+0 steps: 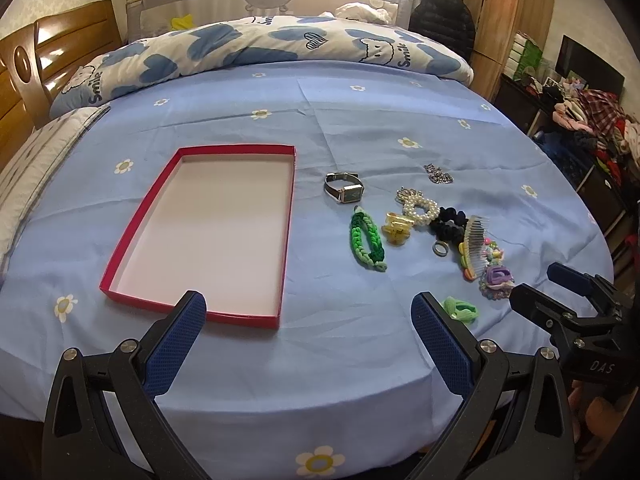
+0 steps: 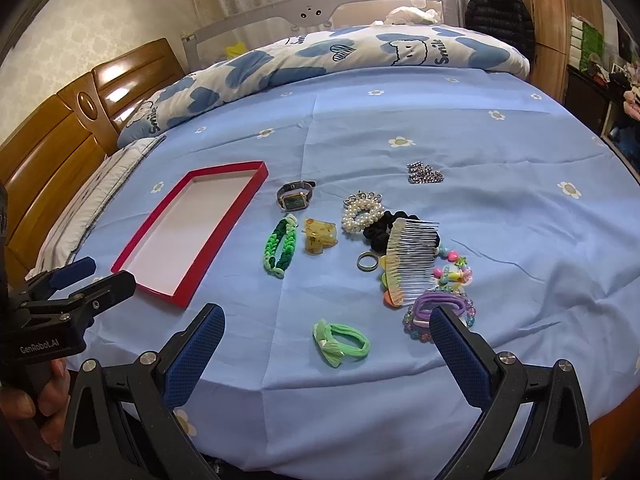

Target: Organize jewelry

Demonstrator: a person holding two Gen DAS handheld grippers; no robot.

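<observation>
An empty red box lid (image 1: 158,194) (image 2: 256,176) with a white inside lies on the blue bedsheet. To its right lie a watch (image 1: 344,189) (image 2: 294,195), a green braided bracelet (image 1: 366,240) (image 2: 280,247), a yellow claw clip (image 1: 396,229) (image 2: 319,236), a pearl bracelet (image 1: 420,207) (image 2: 362,212), a black scrunchie (image 2: 380,230), a ring (image 1: 440,248) (image 2: 367,261), a comb (image 2: 412,264), a chain (image 2: 425,173), bead bracelets (image 2: 452,270), a purple hair tie (image 2: 440,304) and a green hair tie (image 1: 462,309) (image 2: 340,340). My left gripper (image 1: 308,318) is open and empty near the lid's front. My right gripper (image 2: 326,336) is open around the green hair tie.
A rolled blue-and-white quilt (image 1: 260,46) lies at the far side of the bed. A wooden headboard (image 2: 60,160) stands at the left, with a pillow (image 1: 36,156) beside it. Cluttered shelves and clothes (image 1: 592,120) stand to the right.
</observation>
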